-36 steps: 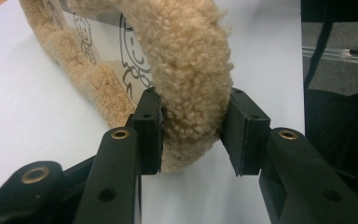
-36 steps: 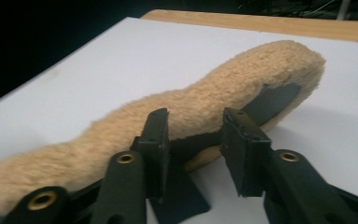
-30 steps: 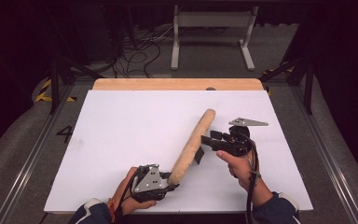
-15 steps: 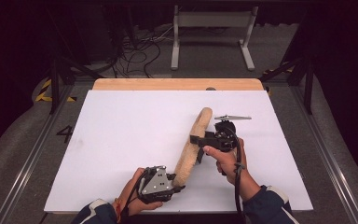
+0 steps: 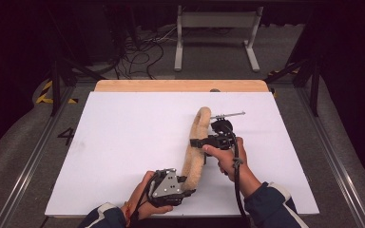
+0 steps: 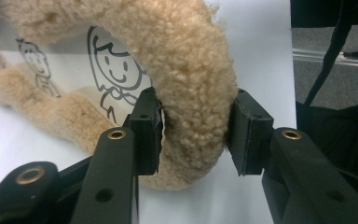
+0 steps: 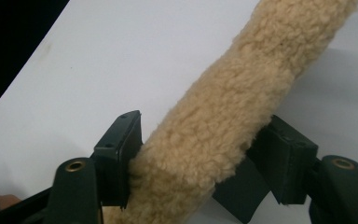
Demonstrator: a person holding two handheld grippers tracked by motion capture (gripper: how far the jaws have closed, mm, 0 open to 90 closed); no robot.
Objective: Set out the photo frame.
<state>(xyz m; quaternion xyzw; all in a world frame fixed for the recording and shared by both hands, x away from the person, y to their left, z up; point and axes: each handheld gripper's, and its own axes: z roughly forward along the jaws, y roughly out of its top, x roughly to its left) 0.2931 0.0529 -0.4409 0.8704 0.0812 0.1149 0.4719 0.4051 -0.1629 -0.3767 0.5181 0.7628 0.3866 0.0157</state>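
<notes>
Gripped in two places, not yet laid out or folded. Near the lower middle of the high view, clamped by the left gripper (image 5: pixel 186 184) around the near end of the fleece roll (image 5: pixel 200 121); pads pressed into the pile on both sides in the left gripper view, though just eased a little wider. At centre right, pinched across the roll's middle by the right gripper (image 5: pixel 198 142), just drawn tighter, with fleece bulging between the pads in the right gripper view. Curved now into a shallow arc from lower middle up toward the centre of the white board (image 5: pixel 123 142), the far end lying on the board. In the left gripper view, a glimpse of white lining printed with cartoon figures between fleece edges, so probably something to be opened or turned over: hold secured, shaping itself likely all to come. Plenty of bare board to the left and upper left for swinging the roll; less to the right, and very little below, with the left gripper close to the board's near edge. Beyond the top edge, a wooden strip (image 5: pixel 180 86).
</notes>
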